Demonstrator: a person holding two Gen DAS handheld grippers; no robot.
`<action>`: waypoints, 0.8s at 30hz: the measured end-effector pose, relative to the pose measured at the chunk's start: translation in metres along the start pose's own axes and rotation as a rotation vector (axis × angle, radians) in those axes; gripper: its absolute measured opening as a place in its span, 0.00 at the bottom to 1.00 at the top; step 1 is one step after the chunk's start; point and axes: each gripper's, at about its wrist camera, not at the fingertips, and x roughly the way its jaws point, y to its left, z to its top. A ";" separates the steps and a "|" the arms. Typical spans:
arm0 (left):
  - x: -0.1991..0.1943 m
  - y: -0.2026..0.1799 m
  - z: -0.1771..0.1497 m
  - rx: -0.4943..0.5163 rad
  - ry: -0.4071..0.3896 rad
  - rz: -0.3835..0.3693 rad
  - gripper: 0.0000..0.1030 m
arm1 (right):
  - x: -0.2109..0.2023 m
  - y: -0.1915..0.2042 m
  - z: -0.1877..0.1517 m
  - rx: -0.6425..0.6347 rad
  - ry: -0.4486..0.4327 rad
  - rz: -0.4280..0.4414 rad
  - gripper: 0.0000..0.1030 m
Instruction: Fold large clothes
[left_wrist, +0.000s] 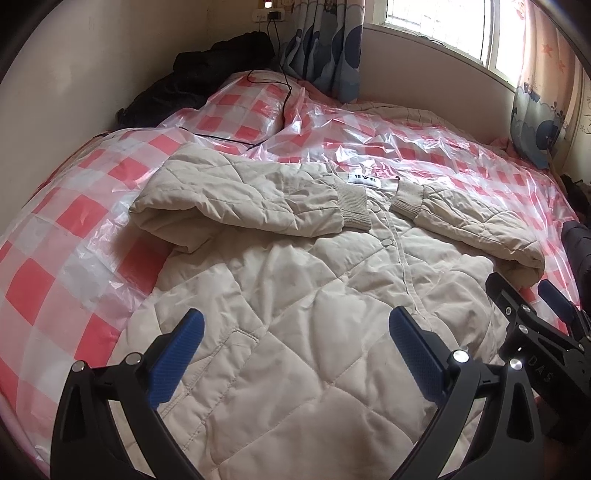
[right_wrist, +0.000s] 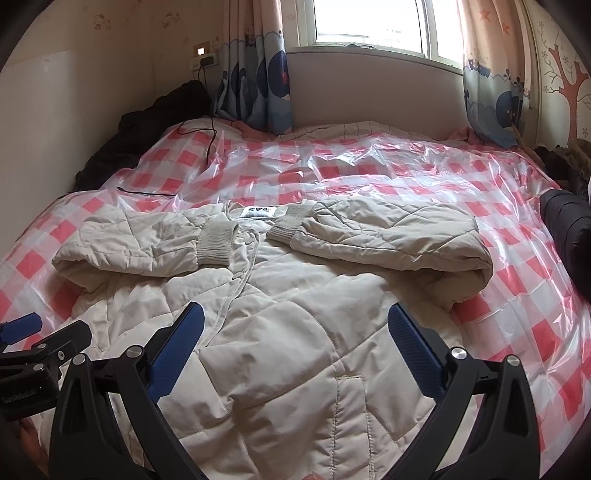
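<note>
A cream quilted jacket (left_wrist: 303, 295) lies front up on the bed, collar toward the window. Both sleeves are folded in across the chest, and their ribbed cuffs (left_wrist: 356, 208) nearly meet below the collar label (left_wrist: 363, 178). The jacket also shows in the right wrist view (right_wrist: 295, 332), with the same label (right_wrist: 258, 212). My left gripper (left_wrist: 295, 332) is open and empty above the jacket's lower left part. My right gripper (right_wrist: 295, 328) is open and empty above the lower right part. It also shows in the left wrist view (left_wrist: 524, 295), and the left gripper's blue fingertip (right_wrist: 22, 325) shows in the right wrist view.
A pink-and-white checked plastic sheet (left_wrist: 74, 229) covers the bed. A black cable (left_wrist: 280, 92) runs from a wall socket across the sheet. Dark clothes (left_wrist: 207, 70) are piled at the far left corner. A dark padded garment (right_wrist: 569, 229) lies at the right edge. Curtains (right_wrist: 255, 74) frame the window.
</note>
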 end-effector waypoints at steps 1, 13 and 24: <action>0.000 -0.001 -0.001 0.005 -0.004 0.000 0.93 | 0.000 0.001 0.000 0.000 0.000 -0.001 0.93; -0.005 0.009 0.003 -0.048 -0.010 0.008 0.93 | 0.003 -0.001 -0.001 -0.001 0.011 -0.002 0.93; 0.000 0.008 0.001 -0.045 0.017 -0.004 0.93 | 0.006 -0.001 -0.006 -0.001 0.026 0.001 0.93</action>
